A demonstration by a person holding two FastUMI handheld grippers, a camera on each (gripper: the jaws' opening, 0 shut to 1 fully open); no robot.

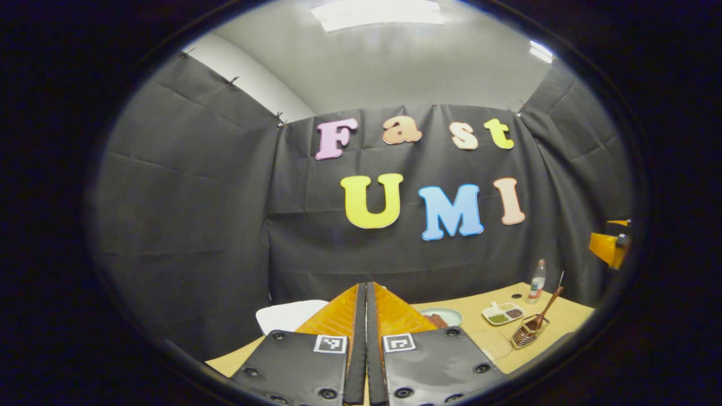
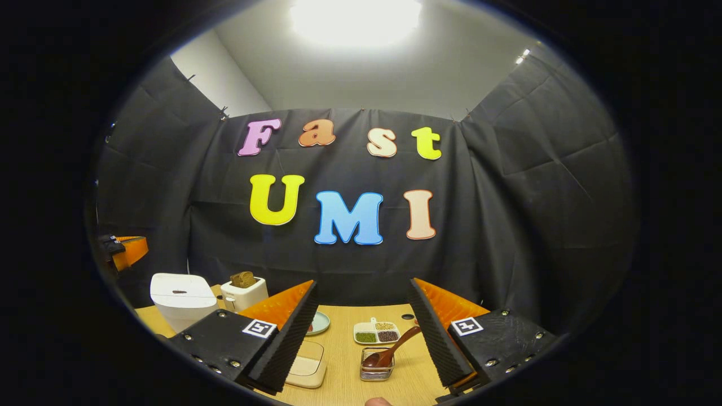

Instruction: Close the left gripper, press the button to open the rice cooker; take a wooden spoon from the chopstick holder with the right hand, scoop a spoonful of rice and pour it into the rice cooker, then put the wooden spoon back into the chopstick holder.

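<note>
While our left tool (image 1: 366, 316) is shut and empty, the right tool (image 2: 361, 332) gapes wide; we may miss the cooker (image 2: 181, 300) button, or tip the holder (image 2: 377, 365) pulling the spoon (image 2: 395, 351).

My left gripper view looks from above the near left part of the light wooden table (image 1: 558, 316), level toward the black cloth back wall (image 1: 225, 225), far from it. My right gripper view looks the same way from farther right, tilted a little lower. Both share the back wall and some table things — the white divided dish of grains (image 1: 502, 313) (image 2: 376, 332) and the brown wooden spoon (image 1: 546, 309) (image 2: 395, 349) in its wire chopstick holder (image 1: 524, 334) (image 2: 377, 366).
</note>
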